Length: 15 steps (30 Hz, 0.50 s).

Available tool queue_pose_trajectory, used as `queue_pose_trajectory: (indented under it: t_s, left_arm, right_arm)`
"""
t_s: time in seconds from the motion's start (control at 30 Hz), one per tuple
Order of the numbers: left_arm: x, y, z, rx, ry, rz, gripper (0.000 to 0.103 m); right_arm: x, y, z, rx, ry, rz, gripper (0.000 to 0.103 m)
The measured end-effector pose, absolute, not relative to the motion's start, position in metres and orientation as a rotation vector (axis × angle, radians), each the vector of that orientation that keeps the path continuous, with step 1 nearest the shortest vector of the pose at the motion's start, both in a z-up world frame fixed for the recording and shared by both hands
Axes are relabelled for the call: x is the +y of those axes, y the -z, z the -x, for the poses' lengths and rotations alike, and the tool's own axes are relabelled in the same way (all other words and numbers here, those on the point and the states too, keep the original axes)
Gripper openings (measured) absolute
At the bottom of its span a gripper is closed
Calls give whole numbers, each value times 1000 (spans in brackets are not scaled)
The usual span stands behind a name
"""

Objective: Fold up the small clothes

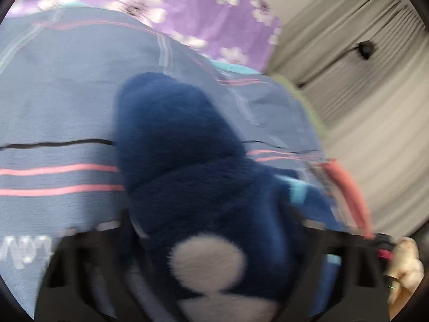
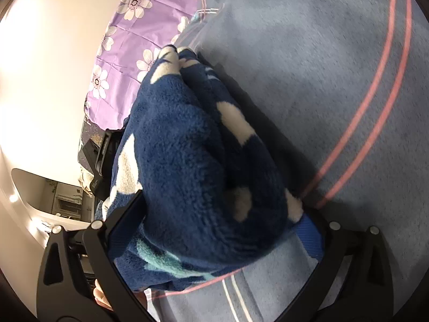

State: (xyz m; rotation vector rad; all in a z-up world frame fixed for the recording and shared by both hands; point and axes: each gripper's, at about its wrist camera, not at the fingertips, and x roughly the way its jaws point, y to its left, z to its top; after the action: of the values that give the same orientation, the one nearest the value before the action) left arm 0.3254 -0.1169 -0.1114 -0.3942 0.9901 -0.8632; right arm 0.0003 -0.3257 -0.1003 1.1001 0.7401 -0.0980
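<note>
- The task's thing is a small fleece garment (image 2: pixel 193 166), dark blue with white spots and a light turquoise patch near its lower edge. It lies bunched on a blue blanket (image 2: pixel 335 86) that has pink stripes and pale white lines.
- In the right wrist view the garment fills the space between the two black fingers of the right gripper (image 2: pixel 214 230). The fingers stand wide apart, one at the left side of the bundle and one at the right. The cloth reaches both fingers, but I cannot tell if the pads press on it.
- In the left wrist view the picture is blurred. The same fleece garment (image 1: pixel 187 161) lies in the near middle, between the fingers of the left gripper (image 1: pixel 211 230) and over them. The jaws look rather wide; a firm grip cannot be seen.
- A large white spot of the garment is very near to the left camera, at the bottom middle.
- Writing: some white letters are printed on the blanket (image 1: pixel 67 80) at the near left of the left wrist view, but they are too blurred to read.
- Far behind the blanket lies a purple sheet (image 2: pixel 150 40) with white flowers.
- At the right of the left wrist view hangs a pale grey curtain (image 1: pixel 362 94), and a hand (image 1: pixel 405 268) shows at the near right edge.
- In the right wrist view a white wall (image 2: pixel 48 80) is at the left.
</note>
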Motion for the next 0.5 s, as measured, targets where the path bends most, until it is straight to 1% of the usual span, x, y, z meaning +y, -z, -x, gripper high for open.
queue_pose_trajectory:
  t_s: [0.03, 0.07, 0.1, 0.13, 0.23, 0.33, 0.4, 0.5]
  left_arm:
    - [-112, 107, -325, 987, 865, 407, 60]
    - [-110, 100, -323, 973, 874, 408, 57]
    - [-107, 88, -318, 939, 883, 392, 55]
    - [-104, 78, -314, 911, 887, 372, 54]
    - [-98, 31, -303, 798, 897, 288, 54]
    - [-73, -17, -305, 681, 841, 258, 54]
    - [-50, -44, -318, 613, 786, 262, 54]
    - [-17, -71, -344, 548, 673, 279, 54]
  right_arm:
    - [-326, 98, 0, 726, 72, -1100, 73]
    - [-327, 95, 0, 726, 68, -1105, 70]
    - [-328, 89, 0, 727, 64, -1089, 61]
    - [-327, 77, -3, 721, 57, -1032, 56]
    - [-326, 44, -19, 695, 30, -887, 52]
    - [-334, 11, -63, 686, -72, -812, 52]
    - [-335, -9, -100, 673, -127, -727, 52]
    - [-332, -39, -189, 684, -242, -617, 51]
